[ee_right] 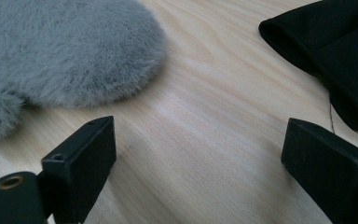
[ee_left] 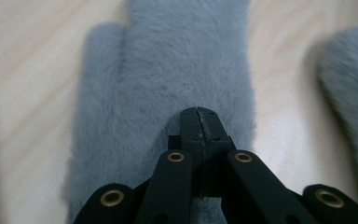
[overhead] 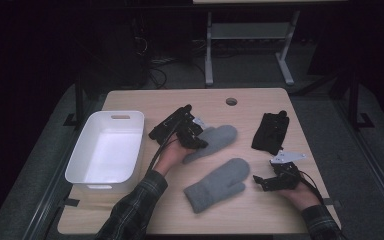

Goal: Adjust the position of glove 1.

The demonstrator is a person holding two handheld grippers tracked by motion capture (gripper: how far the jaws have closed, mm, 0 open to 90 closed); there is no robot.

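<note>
Two grey fluffy mittens lie mid-table. The upper mitten [overhead: 219, 136] has my left gripper [overhead: 196, 141] at its cuff end. In the left gripper view that gripper [ee_left: 200, 122] is shut, its tips sunk into the fur of the mitten [ee_left: 177, 65], pinching the top layer. The lower mitten [overhead: 217, 184] lies nearer the front edge. My right gripper [overhead: 261, 181] hangs open just right of it, over bare wood. In the right gripper view the gripper [ee_right: 200, 144] has nothing between its jaws, with the mitten [ee_right: 65, 51] on one side and a black glove [ee_right: 335, 51] on the other.
A white plastic bin [overhead: 87, 172] stands at the table's left side. The black glove [overhead: 270, 132] lies at the right, beyond my right gripper. The wooden table [overhead: 180, 102] has a round hole [overhead: 231, 101] near its far edge. The second mitten [ee_left: 349, 93] lies close beside the held one.
</note>
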